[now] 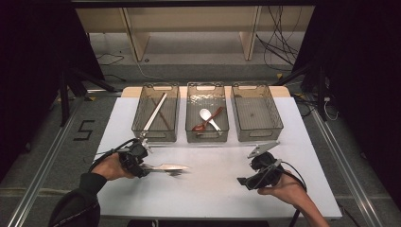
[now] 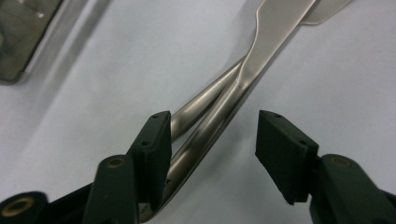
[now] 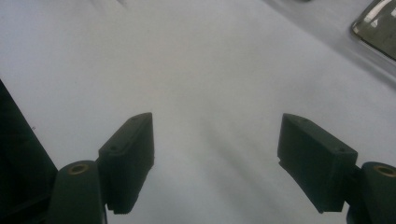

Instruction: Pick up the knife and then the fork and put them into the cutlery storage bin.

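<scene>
Two steel utensils (image 1: 168, 167) lie together on the white table (image 1: 208, 194), handles toward my left gripper (image 1: 145, 169). In the left gripper view the two handles (image 2: 210, 121) run side by side between the jaws of the left gripper (image 2: 212, 149). The left pad (image 2: 154, 144) rests against them, while a gap separates them from the right pad (image 2: 280, 149), so the gripper is open. My right gripper (image 1: 243, 182) hovers low over bare table at the front right. It stands open (image 3: 215, 158) with nothing between its pads.
Three clear bins stand in a row at the back of the table. The left bin (image 1: 154, 137) holds long thin sticks, the middle bin (image 1: 206, 137) a white spoon and a red-brown spoon. The right bin (image 1: 258, 135) is beyond my right gripper.
</scene>
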Available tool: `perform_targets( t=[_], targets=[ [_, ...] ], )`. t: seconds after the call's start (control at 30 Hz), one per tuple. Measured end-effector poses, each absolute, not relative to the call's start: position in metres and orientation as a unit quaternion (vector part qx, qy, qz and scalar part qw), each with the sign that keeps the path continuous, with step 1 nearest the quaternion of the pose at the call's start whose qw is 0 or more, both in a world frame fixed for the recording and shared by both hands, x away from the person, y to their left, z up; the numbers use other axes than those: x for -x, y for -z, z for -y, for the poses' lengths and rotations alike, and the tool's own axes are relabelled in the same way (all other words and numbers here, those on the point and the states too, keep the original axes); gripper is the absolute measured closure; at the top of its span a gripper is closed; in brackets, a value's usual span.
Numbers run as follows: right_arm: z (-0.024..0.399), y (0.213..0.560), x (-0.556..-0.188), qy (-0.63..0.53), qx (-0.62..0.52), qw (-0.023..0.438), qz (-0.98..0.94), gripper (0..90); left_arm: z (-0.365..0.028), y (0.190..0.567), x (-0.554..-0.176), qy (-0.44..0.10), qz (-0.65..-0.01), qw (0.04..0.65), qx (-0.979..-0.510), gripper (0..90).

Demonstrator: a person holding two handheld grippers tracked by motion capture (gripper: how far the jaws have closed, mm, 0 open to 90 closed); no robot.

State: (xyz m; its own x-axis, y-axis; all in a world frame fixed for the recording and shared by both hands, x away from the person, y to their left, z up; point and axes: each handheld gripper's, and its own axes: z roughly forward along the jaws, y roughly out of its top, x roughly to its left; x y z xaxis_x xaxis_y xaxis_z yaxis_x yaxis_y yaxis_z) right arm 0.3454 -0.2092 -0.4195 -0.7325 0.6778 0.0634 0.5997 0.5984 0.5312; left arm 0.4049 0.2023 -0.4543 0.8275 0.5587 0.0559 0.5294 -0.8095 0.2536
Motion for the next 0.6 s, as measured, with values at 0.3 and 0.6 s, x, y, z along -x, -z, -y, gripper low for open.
perform_targets(
  t=[0.3,0.6],
  targets=[
    [0.2091,0.4192,-0.3449,-0.267,-0.358,0.07,-0.892,28.2,-0.2044,0.4615,-0.4056,-0.062,-0.276,0.103,-0.954,53.2],
    [0.209,0.4195,-0.3448,-0.266,-0.358,0.07,-0.892,28.3,-0.1978,0.4613,-0.4027,-0.054,-0.258,0.081,-0.961,67.0]
  ],
)
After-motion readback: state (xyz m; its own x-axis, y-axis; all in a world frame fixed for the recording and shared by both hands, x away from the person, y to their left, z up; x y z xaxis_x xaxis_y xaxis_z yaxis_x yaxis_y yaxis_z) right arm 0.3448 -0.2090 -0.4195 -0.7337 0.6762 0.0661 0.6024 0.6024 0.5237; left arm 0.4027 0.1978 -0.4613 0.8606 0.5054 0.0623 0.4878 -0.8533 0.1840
